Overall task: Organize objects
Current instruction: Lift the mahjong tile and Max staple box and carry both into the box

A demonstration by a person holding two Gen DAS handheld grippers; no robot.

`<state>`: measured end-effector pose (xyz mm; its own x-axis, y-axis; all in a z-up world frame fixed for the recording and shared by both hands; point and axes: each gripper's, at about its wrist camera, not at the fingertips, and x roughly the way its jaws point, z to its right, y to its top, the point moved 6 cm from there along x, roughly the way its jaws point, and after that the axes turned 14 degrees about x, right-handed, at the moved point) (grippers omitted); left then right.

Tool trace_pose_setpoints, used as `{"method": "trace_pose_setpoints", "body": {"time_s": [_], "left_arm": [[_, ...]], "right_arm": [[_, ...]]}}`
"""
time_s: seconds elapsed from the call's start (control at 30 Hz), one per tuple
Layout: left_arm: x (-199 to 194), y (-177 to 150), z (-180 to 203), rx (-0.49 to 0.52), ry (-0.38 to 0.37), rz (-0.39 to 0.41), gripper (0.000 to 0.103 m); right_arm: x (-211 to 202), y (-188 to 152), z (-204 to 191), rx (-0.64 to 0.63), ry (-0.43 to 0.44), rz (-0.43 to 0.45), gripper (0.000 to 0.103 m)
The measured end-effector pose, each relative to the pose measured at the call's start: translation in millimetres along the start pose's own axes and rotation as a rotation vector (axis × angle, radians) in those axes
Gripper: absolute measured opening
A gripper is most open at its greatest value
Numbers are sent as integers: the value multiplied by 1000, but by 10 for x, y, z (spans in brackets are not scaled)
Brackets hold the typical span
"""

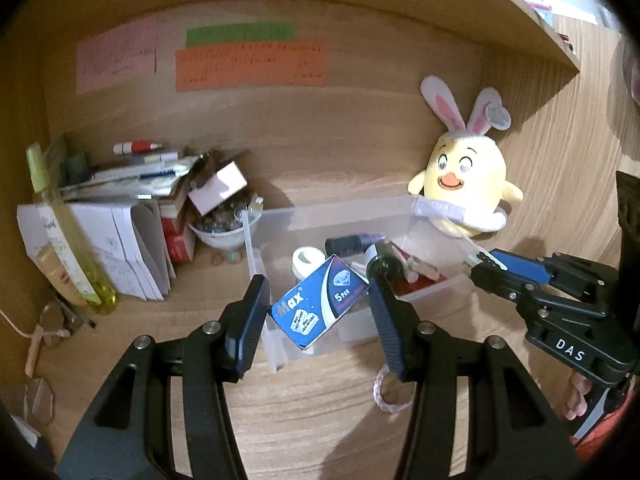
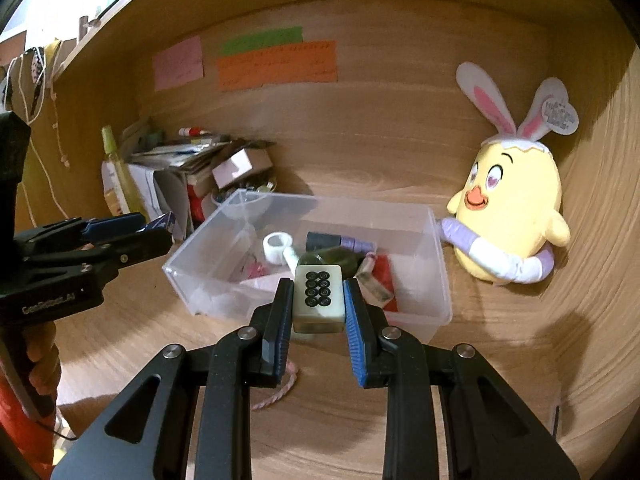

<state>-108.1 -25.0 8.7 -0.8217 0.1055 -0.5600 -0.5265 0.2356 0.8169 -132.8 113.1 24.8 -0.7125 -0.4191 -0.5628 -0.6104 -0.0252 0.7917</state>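
My left gripper (image 1: 318,300) is shut on a blue "Max" box (image 1: 320,305) and holds it over the near left corner of a clear plastic bin (image 1: 340,210). My right gripper (image 2: 318,300) is shut on a white mahjong tile (image 2: 319,294) with black circles, just in front of the bin (image 2: 438,248). The bin holds a tape roll (image 2: 276,245), a dark bottle (image 2: 336,242) and red items (image 2: 384,270). The right gripper (image 1: 480,262) also shows in the left wrist view at the bin's right edge, and the left gripper (image 2: 154,226) shows in the right wrist view.
A yellow chick plush with bunny ears (image 2: 508,208) leans against the wall right of the bin. Papers and boxes (image 1: 132,216), a bowl of small items (image 1: 222,224) and a yellow-green bottle (image 1: 60,220) crowd the left. A pink cord loop (image 1: 386,392) lies on the wooden desk.
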Motion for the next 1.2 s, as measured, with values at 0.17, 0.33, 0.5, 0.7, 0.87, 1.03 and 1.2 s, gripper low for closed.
{"method": "trace_pose_setpoints", "body": {"time_s": [0.17,0.33,0.5,0.7,0.87,1.03,1.2], "left_arm": [[1,133,-22,9,6,26,51],[113,231,-27,16,5,23,51],[230,293,-28,11,3,14,51],[397,300,-58,-3,-5,-11,51],[565,243,-70,-6,-16,-50,51],[728,159,-56,-4,-22,-89,51],[884,74,-65,-16,-31,-126,51]], "right_arm": [[26,108,47,6,-8,19,23],[63,222,100,24,-14,38,23],[139,305,152,38,-19,40,23],[226,366,156,19,-31,39,23],[351,393,178,21,-37,24,23],[541,333,215,30,-42,-18,23],[699,263,282,53,-44,-65,23]]}}
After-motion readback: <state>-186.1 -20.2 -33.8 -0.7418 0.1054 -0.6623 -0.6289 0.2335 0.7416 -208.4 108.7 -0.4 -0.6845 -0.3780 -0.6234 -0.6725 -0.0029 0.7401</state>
